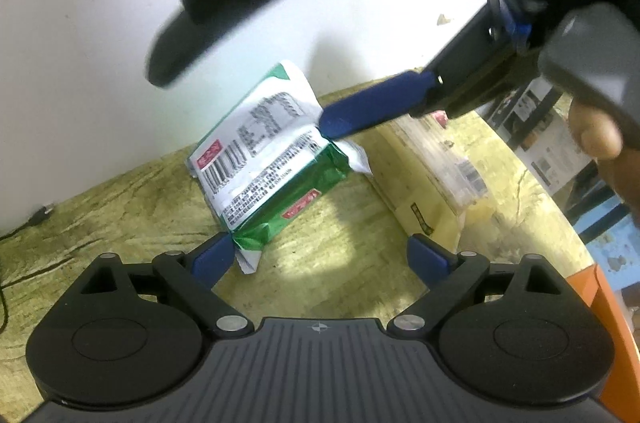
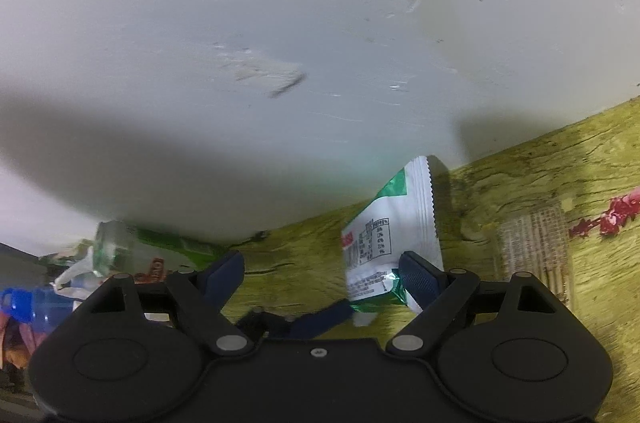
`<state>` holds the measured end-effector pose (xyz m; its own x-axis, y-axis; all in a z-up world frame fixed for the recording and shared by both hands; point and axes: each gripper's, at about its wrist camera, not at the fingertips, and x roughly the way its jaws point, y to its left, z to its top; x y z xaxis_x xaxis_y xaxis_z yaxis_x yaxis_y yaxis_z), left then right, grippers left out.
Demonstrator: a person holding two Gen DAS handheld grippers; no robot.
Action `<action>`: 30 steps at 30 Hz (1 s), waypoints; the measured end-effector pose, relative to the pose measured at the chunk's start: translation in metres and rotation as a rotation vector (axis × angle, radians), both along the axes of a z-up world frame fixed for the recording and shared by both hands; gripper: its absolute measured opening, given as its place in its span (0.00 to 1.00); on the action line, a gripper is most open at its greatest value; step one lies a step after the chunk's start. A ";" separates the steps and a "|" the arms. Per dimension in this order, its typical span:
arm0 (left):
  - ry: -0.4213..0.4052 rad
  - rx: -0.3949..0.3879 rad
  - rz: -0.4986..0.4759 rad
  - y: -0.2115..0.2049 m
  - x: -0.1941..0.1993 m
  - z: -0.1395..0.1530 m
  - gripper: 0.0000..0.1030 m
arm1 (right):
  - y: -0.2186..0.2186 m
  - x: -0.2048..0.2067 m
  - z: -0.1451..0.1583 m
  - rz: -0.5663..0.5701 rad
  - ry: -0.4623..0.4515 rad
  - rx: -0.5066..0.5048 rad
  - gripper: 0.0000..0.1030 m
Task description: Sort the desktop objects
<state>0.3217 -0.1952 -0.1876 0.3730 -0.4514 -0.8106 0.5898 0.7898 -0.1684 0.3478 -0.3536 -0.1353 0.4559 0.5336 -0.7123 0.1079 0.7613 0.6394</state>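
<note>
A green and white snack packet (image 1: 260, 163) stands tilted on the yellow-green wood-pattern table (image 1: 120, 207), close to the white wall. My left gripper (image 1: 320, 259) is open and wide. The packet's lower corner touches its left fingertip (image 1: 212, 259), and nothing reaches the other pad. The right gripper comes in from the upper right, and one of its blue fingers (image 1: 372, 107) rests against the packet's top edge. In the right wrist view the right gripper (image 2: 322, 277) is open, with the packet (image 2: 384, 247) against its right finger (image 2: 420, 279) and a wide gap to the other.
A flat yellowish wrapped package (image 1: 432, 175) lies right of the packet, with printed boxes (image 1: 536, 127) beyond the table edge. A cable (image 1: 36, 219) lies at the left. Bottles and wrappers (image 2: 120, 251) are heaped at the far left by the wall (image 2: 280, 23).
</note>
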 end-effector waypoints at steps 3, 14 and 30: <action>0.006 -0.001 -0.006 -0.002 0.000 -0.001 0.91 | 0.003 -0.001 0.003 0.004 -0.013 0.025 0.82; -0.013 0.006 -0.033 0.005 -0.003 0.001 0.91 | 0.031 -0.004 0.001 0.046 0.004 0.173 0.82; 0.053 0.024 0.120 0.065 -0.014 -0.006 0.91 | 0.063 0.006 -0.009 0.093 0.072 0.306 0.82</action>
